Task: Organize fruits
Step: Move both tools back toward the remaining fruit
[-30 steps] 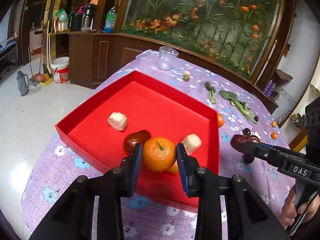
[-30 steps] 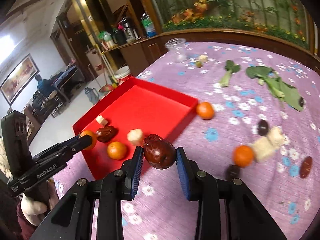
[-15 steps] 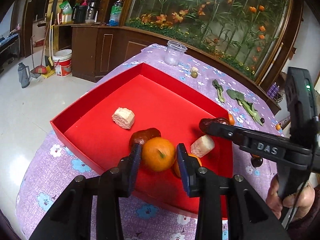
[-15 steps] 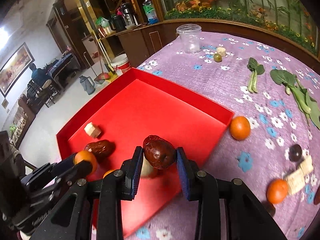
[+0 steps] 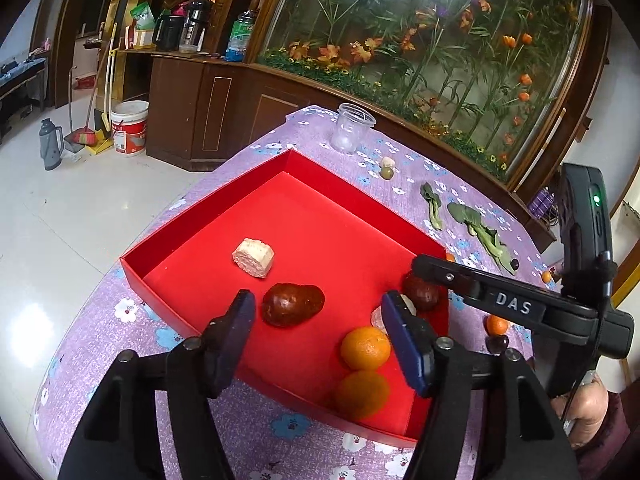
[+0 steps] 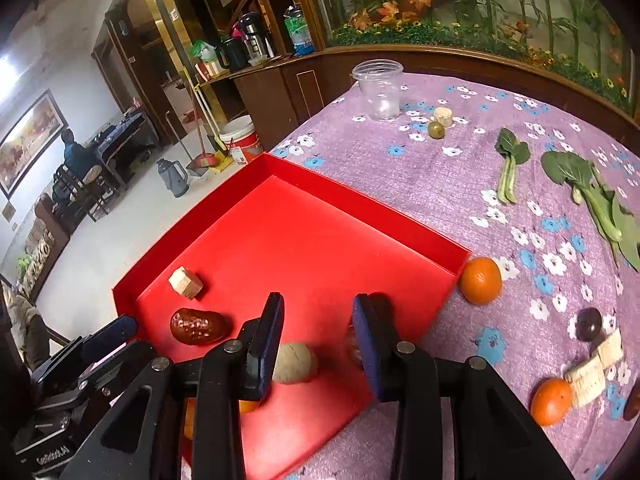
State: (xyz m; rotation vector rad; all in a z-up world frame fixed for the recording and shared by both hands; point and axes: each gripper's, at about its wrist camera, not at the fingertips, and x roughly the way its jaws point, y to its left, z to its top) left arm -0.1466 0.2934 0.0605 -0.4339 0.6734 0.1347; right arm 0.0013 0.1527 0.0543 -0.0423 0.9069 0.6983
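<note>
One loose orange (image 6: 480, 280) lies on the purple cloth (image 6: 400, 168), just beside the right corner of the red tray (image 6: 360, 204), right of centre in the right wrist view. It sits up and right of the right gripper (image 6: 316, 320), whose narrow gap shows only tray floor, with a dark date (image 6: 380, 300) peeking out behind one finger. The left gripper (image 5: 316, 316), jaws opening with a tray orange (image 5: 365, 348) between them unpressed, looks farther off. The fruit is round, so no axis matters.
</note>
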